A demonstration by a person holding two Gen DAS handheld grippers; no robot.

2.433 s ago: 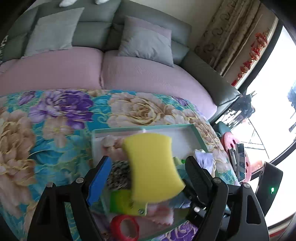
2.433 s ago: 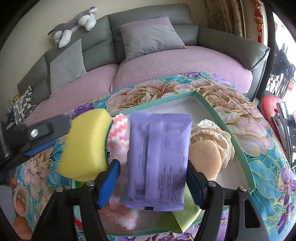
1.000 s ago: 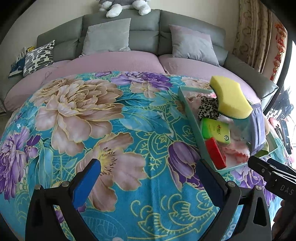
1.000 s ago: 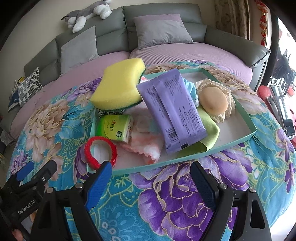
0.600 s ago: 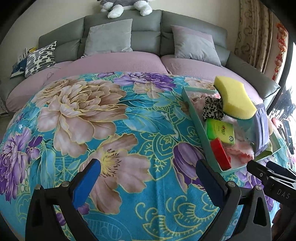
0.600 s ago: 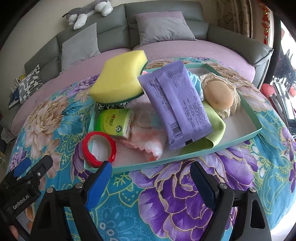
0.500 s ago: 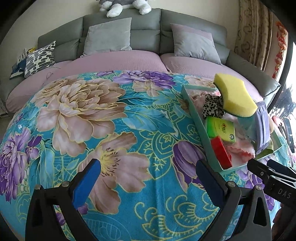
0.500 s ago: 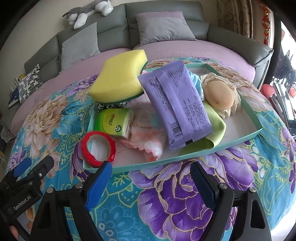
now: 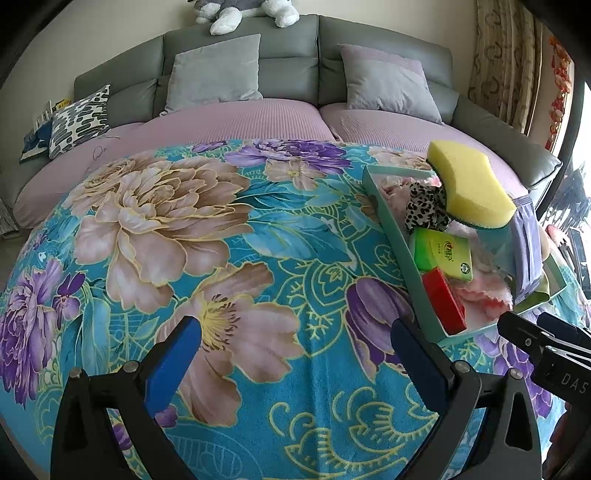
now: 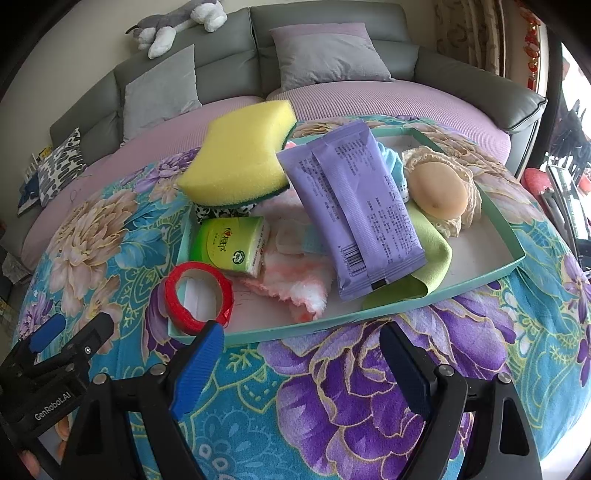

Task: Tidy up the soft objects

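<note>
A teal tray (image 10: 491, 273) (image 9: 388, 218) on the floral blanket holds a pile of soft things. A yellow sponge (image 10: 240, 155) (image 9: 469, 184) leans at the back left of the pile. A purple packet (image 10: 351, 210) lies across it, next to a beige puff (image 10: 437, 188) on lace. A green tissue pack (image 10: 229, 243) (image 9: 443, 253), a red tape roll (image 10: 197, 295), a pink fluffy cloth (image 10: 295, 284) and a lime cloth (image 10: 432, 254) also lie there. My right gripper (image 10: 301, 365) is open just before the tray's front edge. My left gripper (image 9: 295, 354) is open over bare blanket, left of the tray.
The floral blanket (image 9: 166, 221) covers a round surface. Behind it runs a grey and mauve sofa (image 9: 258, 107) with cushions and a plush toy (image 10: 173, 22). A leopard-print scrunchie (image 9: 424, 210) sits in the tray under the sponge. Curtains and a window are at the right.
Both grippers let go of the sponge and the purple packet and drew back from the tray. Over the last second neither has moved.
</note>
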